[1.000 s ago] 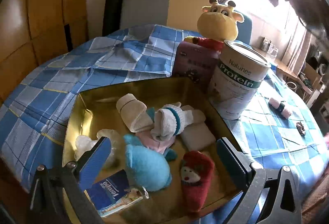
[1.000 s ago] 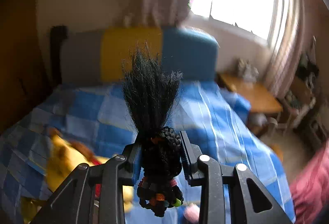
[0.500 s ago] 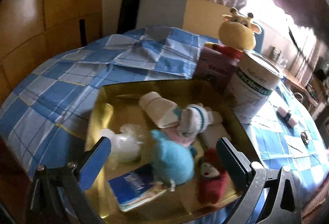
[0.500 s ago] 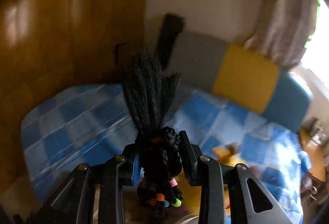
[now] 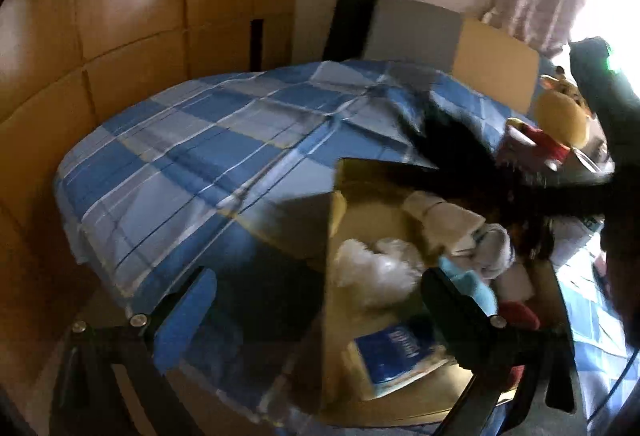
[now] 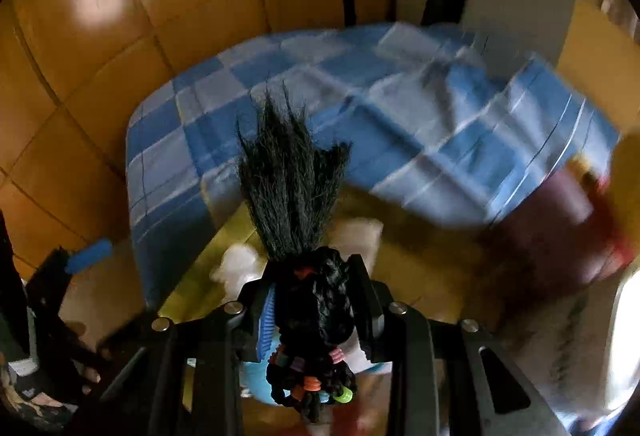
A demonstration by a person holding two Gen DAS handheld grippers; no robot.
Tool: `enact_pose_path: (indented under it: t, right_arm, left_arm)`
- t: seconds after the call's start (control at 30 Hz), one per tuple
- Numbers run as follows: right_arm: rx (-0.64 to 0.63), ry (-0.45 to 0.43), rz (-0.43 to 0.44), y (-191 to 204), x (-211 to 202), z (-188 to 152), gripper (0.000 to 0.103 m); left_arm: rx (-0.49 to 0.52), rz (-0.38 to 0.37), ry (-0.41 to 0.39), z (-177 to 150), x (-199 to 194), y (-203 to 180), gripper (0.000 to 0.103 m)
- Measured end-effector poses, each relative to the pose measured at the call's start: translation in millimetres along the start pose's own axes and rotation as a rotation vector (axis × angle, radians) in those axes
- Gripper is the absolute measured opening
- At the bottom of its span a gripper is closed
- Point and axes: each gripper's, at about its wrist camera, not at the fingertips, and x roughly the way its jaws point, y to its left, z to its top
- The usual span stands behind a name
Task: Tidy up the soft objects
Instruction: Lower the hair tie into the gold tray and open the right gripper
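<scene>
My right gripper point(image 6: 314, 300) is shut on a black hair tuft with coloured beads point(image 6: 294, 196) and holds it above the gold box point(image 6: 204, 264). In the left wrist view the gold box point(image 5: 340, 188) holds a white fluffy toy point(image 5: 372, 268), rolled socks point(image 5: 444, 212), a light blue plush point(image 5: 472, 284), a red plush point(image 5: 520, 316) and a blue tissue pack point(image 5: 396, 356). The black tuft point(image 5: 448, 140) hangs over the box's far side. My left gripper point(image 5: 320, 312) is open and empty at the box's near left corner.
The box lies on a bed with a blue checked sheet point(image 5: 208, 140). A yellow giraffe plush point(image 5: 560, 116) stands behind the box at the right. Wooden wall panels point(image 5: 120, 16) close the left side. A black roll point(image 5: 352, 16) leans by the headboard.
My right gripper has swung down and left with the black tuft, from high in the room to just over the box. My left gripper has shifted left, so the box now lies to the right.
</scene>
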Motion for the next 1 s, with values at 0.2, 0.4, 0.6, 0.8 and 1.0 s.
enact_pose_path:
  t: [0.2,0.4,0.6,0.8,1.0]
  right_arm:
    - [0.112,0.067,0.006,7,45,-17,0.032]
    - [0.167,0.095,0.023,10,61,-29,0.041]
    - [0.164,0.004,0.026,11,34,-38,0.053]
    - [0.146,-0.078,-0.015,11,2,-46,0.059]
    - [0.112,-0.149,-0.083,8,-30,-68,0.059]
  left_arm:
    - [-0.027,0.039,-0.001,-6,-2,12,0.103]
    - [-0.041,0.019,0.0,-6,-2,14,0.103]
    - [-0.016,0.018,0.017,-9,0,5,0.103]
    - [0.003,0.005,0.008,-8,-6,-3,0.103]
    - [0.058,-0.022,-0.006,-10,-16,-20,0.103]
